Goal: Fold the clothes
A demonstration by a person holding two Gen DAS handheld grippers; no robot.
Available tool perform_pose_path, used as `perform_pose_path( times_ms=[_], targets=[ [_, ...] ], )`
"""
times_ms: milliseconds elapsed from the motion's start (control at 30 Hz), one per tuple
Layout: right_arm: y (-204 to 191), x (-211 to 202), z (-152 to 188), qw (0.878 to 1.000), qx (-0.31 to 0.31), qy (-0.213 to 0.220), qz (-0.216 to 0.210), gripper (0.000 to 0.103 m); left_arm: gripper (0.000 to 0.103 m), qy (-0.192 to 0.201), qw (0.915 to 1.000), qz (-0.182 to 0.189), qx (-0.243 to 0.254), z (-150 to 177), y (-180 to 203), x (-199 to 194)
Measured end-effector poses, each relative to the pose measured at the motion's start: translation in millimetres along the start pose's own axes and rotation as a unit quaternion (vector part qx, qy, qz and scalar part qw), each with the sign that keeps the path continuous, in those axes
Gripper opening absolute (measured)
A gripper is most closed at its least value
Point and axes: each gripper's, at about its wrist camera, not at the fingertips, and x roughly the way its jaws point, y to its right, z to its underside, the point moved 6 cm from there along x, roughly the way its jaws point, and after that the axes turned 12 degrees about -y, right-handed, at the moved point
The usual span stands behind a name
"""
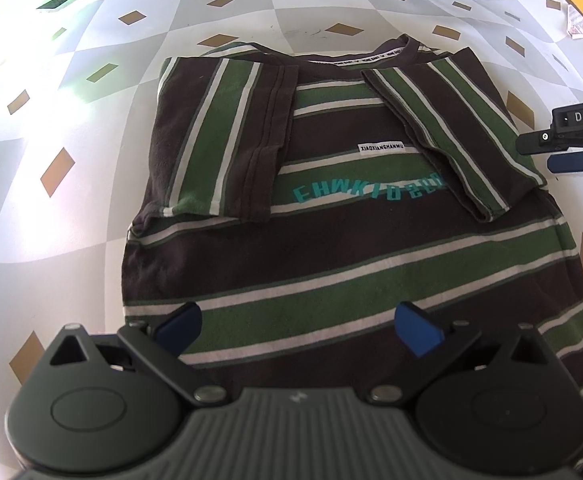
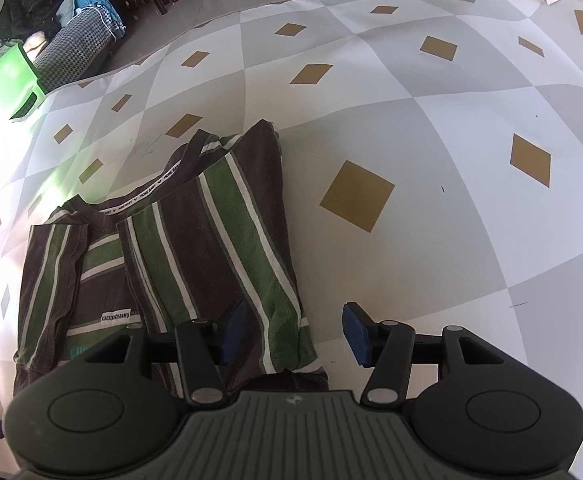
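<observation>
The striped t-shirt (image 1: 331,248) lay flat on the desk (image 1: 251,12), which had a cloth w/ a grey/white check and tan diamonds. Brown w/ green and white stripes, front side up, collar at the far end. Both sleeves were already folded in over the chest, so the left sleeve (image 1: 219,136) and right sleeve (image 1: 463,132) sat on top of the body w/ a gap between them. In that gap you could read a small white label (image 1: 380,147) and teal lettering (image 1: 367,192) under it. Left hand-held gripper (image 1: 297,330) hovered over the hem end of the shirt, jaws wide apart, nothing between the blue pads (image 1: 179,326). Right hand-held gripper (image 2: 293,332) was at the shirt's right edge, jaws apart too, one pad over the folded sleeve and the other over bare cloth, not clamping anything afaict. In the left wrist view it poked in from the right side (image 1: 571,140). A green crate (image 2: 9,88) sat on the floor past the desk's edge.
</observation>
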Motion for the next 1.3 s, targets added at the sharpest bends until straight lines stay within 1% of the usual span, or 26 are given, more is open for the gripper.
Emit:
perform_pose_path(
  times_ms=[133, 267, 367, 567, 733, 800, 867, 900, 933, 967, 1067, 1200, 1300],
  targets=[
    [1.2, 6.7, -2.7, 1.000, 0.007, 0.000, -0.002, 0.052, 0.103, -0.008, 0.9999, -0.002, 0.007, 4.1, 1.0, 4.5],
    [-0.9, 9.3, -6.2, 1.000, 0.006, 0.018, 0.007, 0.052, 0.103, -0.013, 0.9998, -0.005, 0.012, 6.5, 1.4, 6.7],
    [-4.9, 10.8, -7.3, 0.999, 0.003, 0.032, 0.016, 0.052, 0.103, -0.015, 0.9999, -0.003, 0.006, 7.1, -2.0, 7.1],
    [-22.6, 16.8, -7.4, 0.999, -0.029, 0.040, 0.007, 0.049, 0.103, -0.014, 0.9999, 0.000, -0.003, 9.1, -11.1, 5.4],
    [-32.5, 21.0, -6.6, 0.997, -0.055, 0.050, 0.014, 0.049, 0.103, -0.023, 0.9997, -0.007, -0.002, 15.8, -17.4, 10.0],
    [-32.6, 21.2, -7.1, 0.997, -0.053, 0.053, 0.018, 0.044, 0.103, -0.022, 0.9996, -0.014, 0.005, 18.9, -17.4, 11.6],
    [-31.9, 21.3, -7.6, 0.996, -0.054, 0.056, 0.031, 0.028, 0.103, -0.020, 0.9992, -0.027, 0.022, 21.5, -13.2, 12.8],
    [-31.2, 21.3, -7.8, 0.996, -0.055, 0.058, 0.039, 0.024, 0.103, -0.019, 0.9988, -0.034, 0.031, 22.7, -10.8, 13.4],
    [-30.7, 21.2, -7.8, 0.996, -0.056, 0.059, 0.045, 0.017, 0.103, -0.015, 0.9989, -0.033, 0.032, 23.6, -9.6, 12.9],
    [-30.3, 21.0, -7.5, 0.995, -0.057, 0.060, 0.049, 0.013, 0.103, -0.014, 0.9990, -0.030, 0.031, 24.5, -7.6, 13.0],
    [-29.9, 20.2, -6.2, 0.994, -0.061, 0.061, 0.066, 0.008, 0.103, -0.013, 0.9990, -0.025, 0.035, 25.2, -1.6, 12.9],
    [-23.6, 17.1, -4.7, 0.993, -0.049, 0.059, 0.087, 0.007, 0.103, -0.009, 0.9989, -0.021, 0.041, 26.1, 8.6, 12.2],
    [-14.3, 13.6, -4.8, 0.994, -0.040, 0.058, 0.088, 0.007, 0.103, -0.004, 0.9989, -0.021, 0.041, 27.5, 15.5, 10.9]
  ],
)
